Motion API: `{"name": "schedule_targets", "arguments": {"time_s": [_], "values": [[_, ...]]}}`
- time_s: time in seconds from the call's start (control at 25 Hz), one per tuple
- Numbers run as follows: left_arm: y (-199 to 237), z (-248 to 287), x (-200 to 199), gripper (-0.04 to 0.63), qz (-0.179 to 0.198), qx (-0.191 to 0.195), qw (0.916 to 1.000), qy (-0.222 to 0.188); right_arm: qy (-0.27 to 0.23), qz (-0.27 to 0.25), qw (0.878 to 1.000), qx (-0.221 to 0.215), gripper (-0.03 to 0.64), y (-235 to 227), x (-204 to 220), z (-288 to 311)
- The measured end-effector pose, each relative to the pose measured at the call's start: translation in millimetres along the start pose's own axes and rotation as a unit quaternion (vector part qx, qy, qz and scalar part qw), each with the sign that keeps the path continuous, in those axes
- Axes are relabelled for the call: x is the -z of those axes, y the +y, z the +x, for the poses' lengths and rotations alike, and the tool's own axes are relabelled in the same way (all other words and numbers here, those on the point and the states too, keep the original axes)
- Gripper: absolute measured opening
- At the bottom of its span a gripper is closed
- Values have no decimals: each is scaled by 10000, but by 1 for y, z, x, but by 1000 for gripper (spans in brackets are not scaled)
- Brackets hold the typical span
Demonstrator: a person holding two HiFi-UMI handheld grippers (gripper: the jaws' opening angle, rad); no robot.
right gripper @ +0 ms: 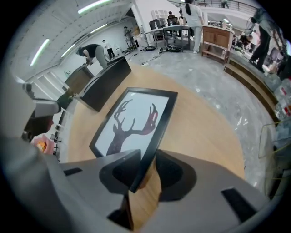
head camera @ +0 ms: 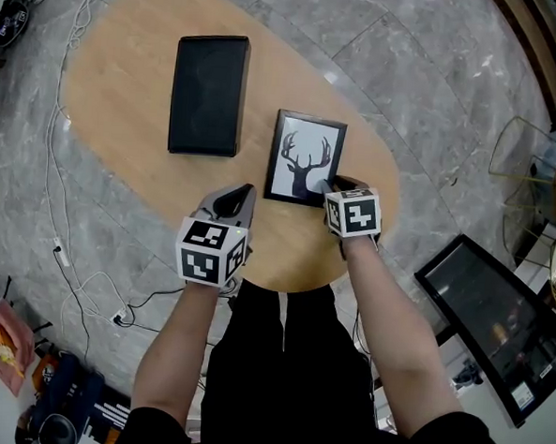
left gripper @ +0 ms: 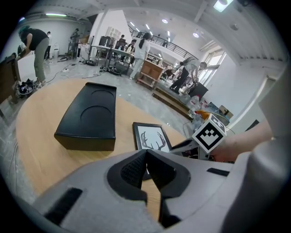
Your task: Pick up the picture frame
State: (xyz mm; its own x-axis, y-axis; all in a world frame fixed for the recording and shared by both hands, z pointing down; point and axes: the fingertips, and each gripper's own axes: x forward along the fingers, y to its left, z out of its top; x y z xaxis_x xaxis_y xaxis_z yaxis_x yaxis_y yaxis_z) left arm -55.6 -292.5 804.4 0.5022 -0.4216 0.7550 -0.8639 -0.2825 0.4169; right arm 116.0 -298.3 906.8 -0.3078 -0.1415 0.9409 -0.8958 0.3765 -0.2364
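Observation:
The picture frame [head camera: 305, 157], black-edged with a dark deer print, lies on the oval wooden table [head camera: 117, 85], right of centre. It also shows in the left gripper view [left gripper: 152, 136] and the right gripper view [right gripper: 134, 120]. My right gripper [head camera: 325, 186] points steeply down at its near right corner. In the right gripper view [right gripper: 145, 166] the frame's edge stands between the pads, which lie against it on both sides. My left gripper [head camera: 234, 200] hovers left of the frame's near edge, shut and empty [left gripper: 146, 157].
A black rectangular box [head camera: 209, 95] lies on the table left of the frame. A dark flat screen [head camera: 493, 319] lies on the floor at the right, white cables [head camera: 61, 156] trail at the left, and a clear wire stand [head camera: 525, 180] is at the far right.

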Motion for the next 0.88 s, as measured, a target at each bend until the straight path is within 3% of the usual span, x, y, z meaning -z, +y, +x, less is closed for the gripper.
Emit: {"name": "schedule_targets", "arguments": {"time_s": [0.24, 0.44, 0.6, 0.88], "values": [[-2, -8, -8, 9, 37, 35, 9999, -111, 545, -720, 9950, 435, 98, -27, 26, -11], [-1, -10, -2, 9, -17, 53, 9999, -123, 982, -570, 9911, 691, 100, -31, 28, -8], [-1, -11, 5, 9, -20, 65, 9999, -83, 1128, -673, 9897, 567, 104, -32, 25, -6], [-3, -24, 11, 9, 10, 78, 10000, -38, 709, -45, 9969, 330, 75, -33, 28, -12]]}}
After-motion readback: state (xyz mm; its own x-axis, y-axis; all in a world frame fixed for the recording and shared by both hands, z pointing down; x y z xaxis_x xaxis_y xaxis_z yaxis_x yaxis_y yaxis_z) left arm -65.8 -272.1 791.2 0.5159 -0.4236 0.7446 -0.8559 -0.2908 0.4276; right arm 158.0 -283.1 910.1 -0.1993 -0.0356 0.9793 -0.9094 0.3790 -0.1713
